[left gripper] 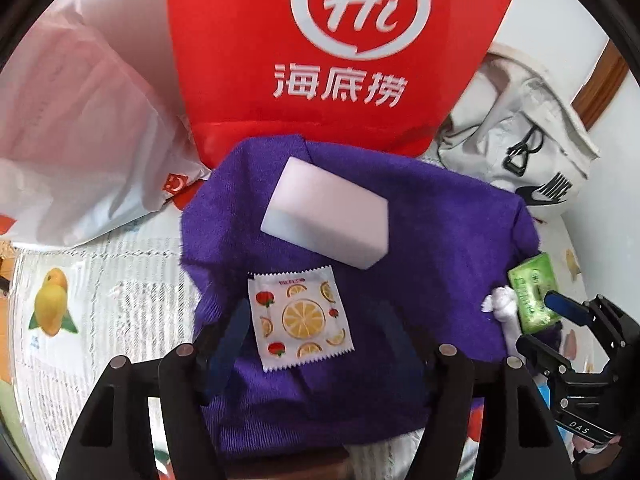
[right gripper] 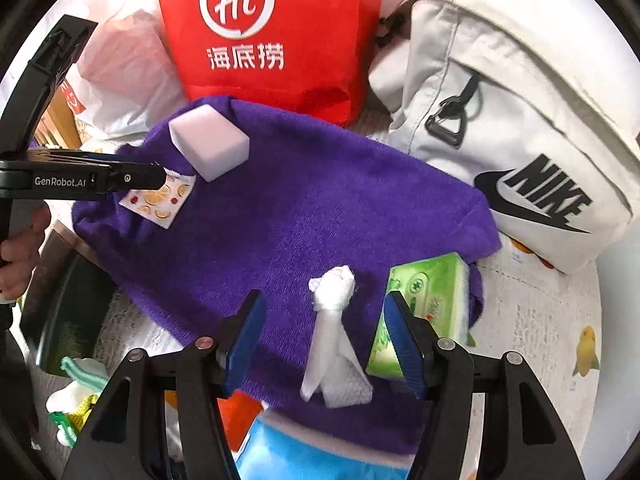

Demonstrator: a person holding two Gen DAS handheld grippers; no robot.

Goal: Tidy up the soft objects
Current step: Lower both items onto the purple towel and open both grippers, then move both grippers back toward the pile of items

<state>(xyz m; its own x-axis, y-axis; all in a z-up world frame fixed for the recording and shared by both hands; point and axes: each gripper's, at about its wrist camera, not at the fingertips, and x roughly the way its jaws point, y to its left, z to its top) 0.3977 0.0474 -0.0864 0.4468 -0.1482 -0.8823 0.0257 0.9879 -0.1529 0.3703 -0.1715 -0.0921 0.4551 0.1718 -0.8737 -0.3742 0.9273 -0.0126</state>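
Note:
A purple towel (left gripper: 440, 248) (right gripper: 300, 216) lies spread out and carries the small items. A fruit-print sachet (left gripper: 304, 320) (right gripper: 160, 200) lies flat between the fingers of my left gripper (left gripper: 312, 332) (right gripper: 156, 180), which is open; the right-hand finger stands clear of it. Just beyond the sachet rests a white sponge block (left gripper: 326, 216) (right gripper: 210, 146). My right gripper (right gripper: 324, 340) (left gripper: 544, 326) is open astride a knotted white cloth (right gripper: 332, 320) (left gripper: 502, 304), its pads off the cloth. A green tissue pack (right gripper: 424, 300) (left gripper: 532, 300) sits just outside its right finger.
A red bag (left gripper: 320, 60) (right gripper: 272, 32) stands behind the towel, with a white Nike bag (right gripper: 520, 140) (left gripper: 520, 140) to its right and a pale plastic bag (left gripper: 80, 140) (right gripper: 128, 76) to its left. A fruit-print tablecloth (left gripper: 100, 300) shows around the towel. A blue item (right gripper: 320, 452) lies near.

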